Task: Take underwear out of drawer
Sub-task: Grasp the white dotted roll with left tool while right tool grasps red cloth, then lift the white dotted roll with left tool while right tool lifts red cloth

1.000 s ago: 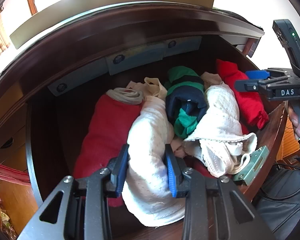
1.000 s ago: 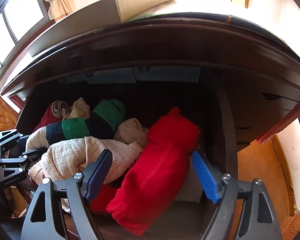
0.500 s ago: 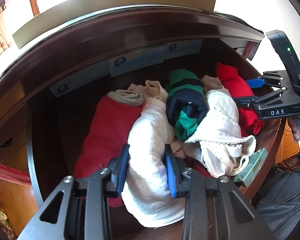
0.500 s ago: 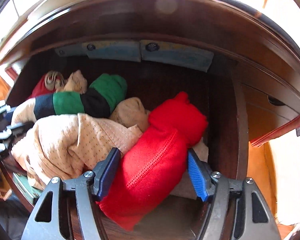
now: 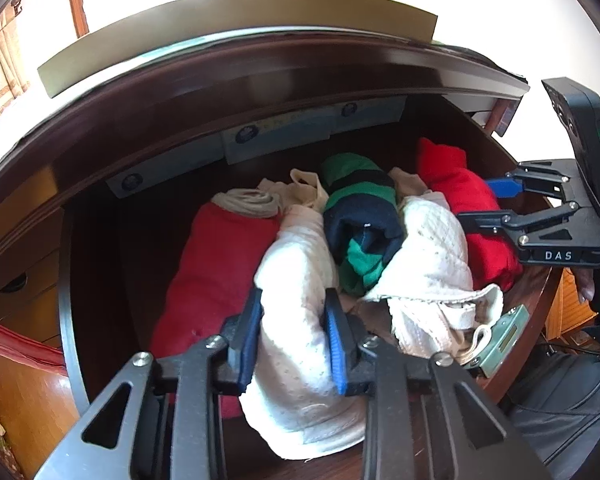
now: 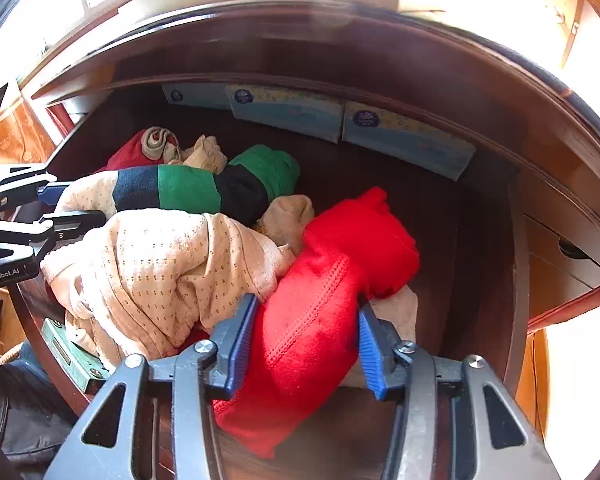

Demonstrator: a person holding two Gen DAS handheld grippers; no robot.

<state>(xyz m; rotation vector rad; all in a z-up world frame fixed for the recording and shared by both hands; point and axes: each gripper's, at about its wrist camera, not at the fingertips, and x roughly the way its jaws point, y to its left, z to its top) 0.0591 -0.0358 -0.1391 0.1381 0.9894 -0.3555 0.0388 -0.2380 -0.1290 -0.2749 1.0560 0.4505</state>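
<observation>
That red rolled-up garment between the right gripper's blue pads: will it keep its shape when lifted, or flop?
The red garment is soft knit fabric that already dents between the closing right gripper, so it will probably sag at both ends. It looks light for its bulk. Loosely rolled, it may partly unroll, and it could drag the cream garment leaning against it.

Counting now: two red rolls, one at the left (image 5: pixel 216 280), one at the right (image 6: pixel 320 320). Two white dotted bundles (image 5: pixel 300 344) (image 5: pixel 432 276). One green-and-navy striped roll (image 5: pixel 360 216). Three pale blue boxes along the back wall (image 6: pixel 196 96) (image 6: pixel 288 112) (image 6: pixel 408 140). One drawer (image 5: pixel 68 320). Two hand-held grippers, left (image 5: pixel 292 344) and right (image 6: pixel 300 344).
</observation>
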